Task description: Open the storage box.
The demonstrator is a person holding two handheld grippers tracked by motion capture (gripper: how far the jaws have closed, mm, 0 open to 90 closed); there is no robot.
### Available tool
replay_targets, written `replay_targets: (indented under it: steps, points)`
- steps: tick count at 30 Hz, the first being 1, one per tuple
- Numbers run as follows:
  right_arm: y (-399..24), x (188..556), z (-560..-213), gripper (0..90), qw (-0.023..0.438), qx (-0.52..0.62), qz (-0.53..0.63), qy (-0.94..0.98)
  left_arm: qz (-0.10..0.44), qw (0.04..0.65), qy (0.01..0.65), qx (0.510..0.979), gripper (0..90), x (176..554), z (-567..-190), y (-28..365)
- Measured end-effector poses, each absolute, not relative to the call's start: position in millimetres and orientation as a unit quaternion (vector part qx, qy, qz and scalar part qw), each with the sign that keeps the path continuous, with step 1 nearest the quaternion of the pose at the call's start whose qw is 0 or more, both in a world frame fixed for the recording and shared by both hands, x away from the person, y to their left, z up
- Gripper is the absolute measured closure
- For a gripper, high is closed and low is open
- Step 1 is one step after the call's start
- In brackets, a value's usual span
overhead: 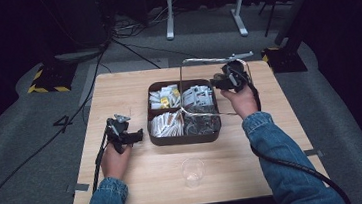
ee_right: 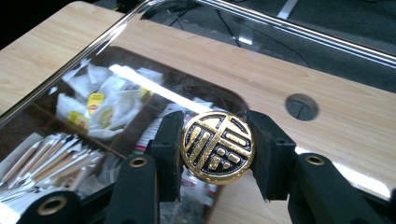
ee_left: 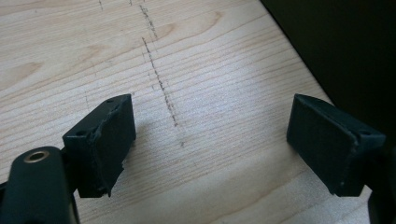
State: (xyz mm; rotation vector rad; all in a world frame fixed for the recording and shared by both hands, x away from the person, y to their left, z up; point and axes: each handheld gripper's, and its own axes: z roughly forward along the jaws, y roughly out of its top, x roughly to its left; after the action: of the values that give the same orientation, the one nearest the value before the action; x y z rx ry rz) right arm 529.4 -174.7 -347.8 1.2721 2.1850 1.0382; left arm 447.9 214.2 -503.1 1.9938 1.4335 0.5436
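1. In the right gripper view, the right gripper pinches a round black knob with a gold emblem between its two black pads, one on each side, at the lower centre of the frame; the jaws stand about half spread, pressed on the knob's edges.
2. The knob sits on a clear transparent lid with a bright metal rim; the lid is tilted, and through it show paper sachets, white and yellow tea-bag packets at centre left, stick packets at lower left.
3. In the high view, the right gripper is right of centre in the upper half of the frame, holding the lid raised on edge over the dark brown square tray with four compartments; the lid's lower edge lies across the tray's right half.
4. The tray sits mid-frame on the light wooden table; a small clear plastic cup stands below it, near the table's lower edge.
5. The left gripper lies at centre left, just beside the tray's left wall; in the left gripper view its jaws are spread wide over bare wood, holding nothing.
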Motion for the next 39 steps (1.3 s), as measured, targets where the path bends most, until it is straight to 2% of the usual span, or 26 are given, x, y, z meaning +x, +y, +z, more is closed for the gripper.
replay_targets:
  steps: [10,25,39]
  points:
    - [-217,537,-340,58.2,0.225,0.472,0.358,0.773,0.205,0.308,0.541,0.755,15.9,448,-503,214]
    - [-261,542,-346,58.2,0.231,0.493,0.347,0.764,0.205,0.308,0.541,0.755,15.9,448,-503,214]
    - [-296,544,-371,58.2,0.226,0.515,0.337,0.755,0.205,0.308,0.541,0.755,15.9,448,-503,214]
